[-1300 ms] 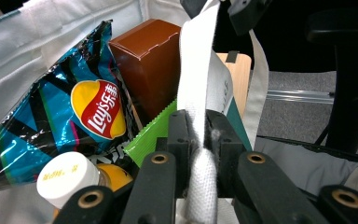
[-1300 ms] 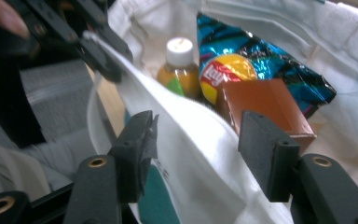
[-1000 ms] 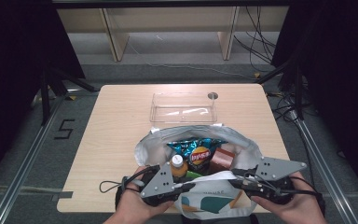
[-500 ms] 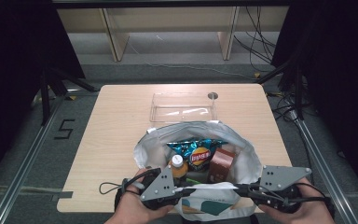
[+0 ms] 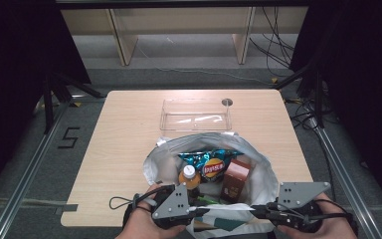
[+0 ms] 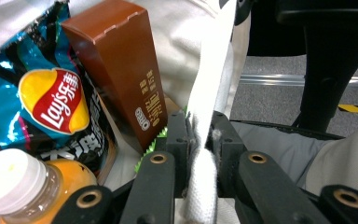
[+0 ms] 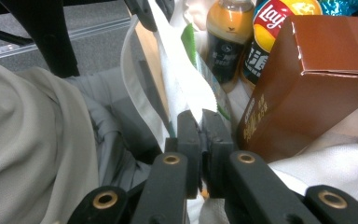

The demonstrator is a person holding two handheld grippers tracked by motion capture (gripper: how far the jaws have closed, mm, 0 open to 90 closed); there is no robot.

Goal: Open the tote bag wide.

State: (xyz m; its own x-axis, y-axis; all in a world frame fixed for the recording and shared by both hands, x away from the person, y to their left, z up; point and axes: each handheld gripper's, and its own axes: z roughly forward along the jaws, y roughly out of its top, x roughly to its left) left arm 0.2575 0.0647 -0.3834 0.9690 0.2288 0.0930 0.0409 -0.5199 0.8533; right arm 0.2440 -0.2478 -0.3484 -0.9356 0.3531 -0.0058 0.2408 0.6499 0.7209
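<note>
White cloth tote bag (image 5: 263,172) at lower centre of the high view, its near rim pinched tight in both my left gripper (image 6: 199,140) and right gripper (image 7: 204,128); rim may slip, spilling the orange-capped juice bottle (image 5: 190,175) and brown carton (image 5: 236,178).

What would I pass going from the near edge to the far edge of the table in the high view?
Left gripper and right gripper clamped on the bag's strap → orange bottle → chips packet → clear plastic tray → small round disc.
</note>
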